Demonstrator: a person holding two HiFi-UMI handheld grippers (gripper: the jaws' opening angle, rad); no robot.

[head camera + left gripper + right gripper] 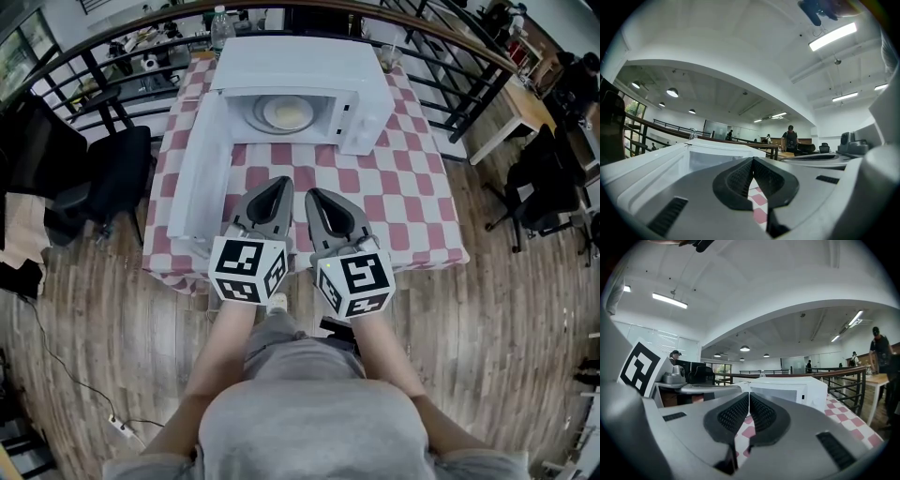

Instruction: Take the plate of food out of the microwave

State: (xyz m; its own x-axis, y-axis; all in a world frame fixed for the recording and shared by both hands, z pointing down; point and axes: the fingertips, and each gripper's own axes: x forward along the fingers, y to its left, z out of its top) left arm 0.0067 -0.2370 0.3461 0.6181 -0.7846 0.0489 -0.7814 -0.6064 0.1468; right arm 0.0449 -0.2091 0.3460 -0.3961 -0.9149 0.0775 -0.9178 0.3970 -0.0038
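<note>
The white microwave [300, 70] stands at the far end of the checked table [412, 187], its door [199, 173] swung open to the left. Inside, on the turntable, sits a plate of pale food [286, 112]. Side by side over the table's near part, both grippers point at the oven. My left gripper [279, 183] is shut and empty, short of the opening. My right gripper [312, 195] is shut and empty beside it. In the left gripper view the pads [740, 178] meet, with the door [670, 161] to their left. The right gripper view shows the microwave [792, 390] ahead.
A clear bottle [218, 23] and a glass [389, 58] stand behind the microwave. Black chairs stand left [103, 169] and right [548, 192] of the table. A dark railing [441, 56] curves behind it. A power strip [122, 428] lies on the wooden floor.
</note>
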